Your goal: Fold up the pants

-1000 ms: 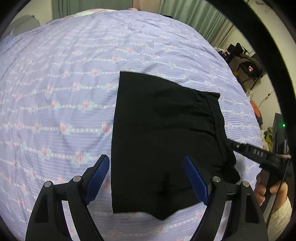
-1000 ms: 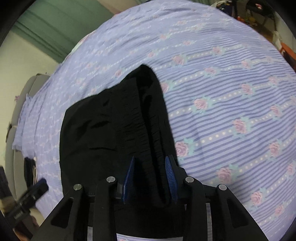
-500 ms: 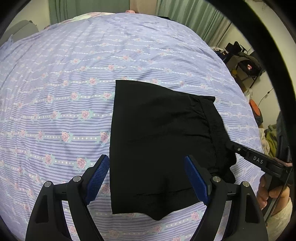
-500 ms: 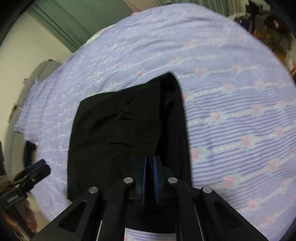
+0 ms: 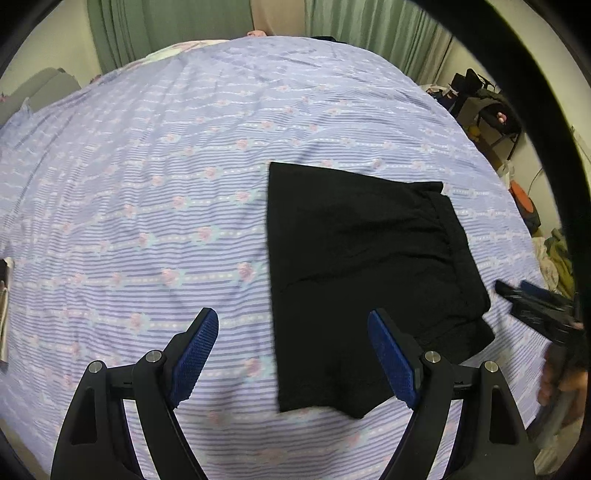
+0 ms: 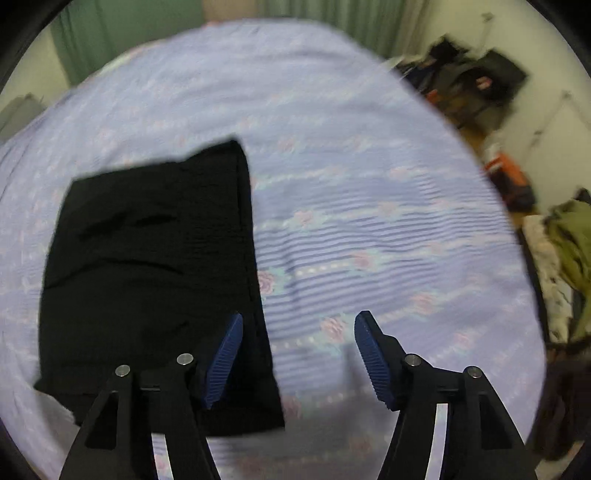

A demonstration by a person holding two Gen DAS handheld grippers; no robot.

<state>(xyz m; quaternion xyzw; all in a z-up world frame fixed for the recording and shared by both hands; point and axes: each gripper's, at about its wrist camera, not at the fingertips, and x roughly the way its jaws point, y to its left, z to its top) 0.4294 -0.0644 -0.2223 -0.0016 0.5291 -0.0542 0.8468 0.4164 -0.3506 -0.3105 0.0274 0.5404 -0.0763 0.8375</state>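
Observation:
Black pants (image 5: 354,273) lie folded into a compact rectangle on the purple flowered bedsheet (image 5: 166,184), with the elastic waistband at the right side. They also show in the right wrist view (image 6: 147,266). My left gripper (image 5: 293,358) is open and empty, raised above the sheet near the pants' front-left edge. My right gripper (image 6: 297,354) is open and empty, above the pants' right edge; it also shows at the right of the left wrist view (image 5: 532,301), held clear of the pants.
Green curtains (image 5: 155,26) hang behind the bed. Clutter, a dark chair (image 5: 487,107) and clothes (image 6: 569,251) stand off the bed's right side. A flat object (image 5: 5,295) lies at the sheet's left edge.
My right gripper, shut on the pants' waistband edge, has opened, let go and pulled back to the right. My left gripper has lifted and drawn back, staying open.

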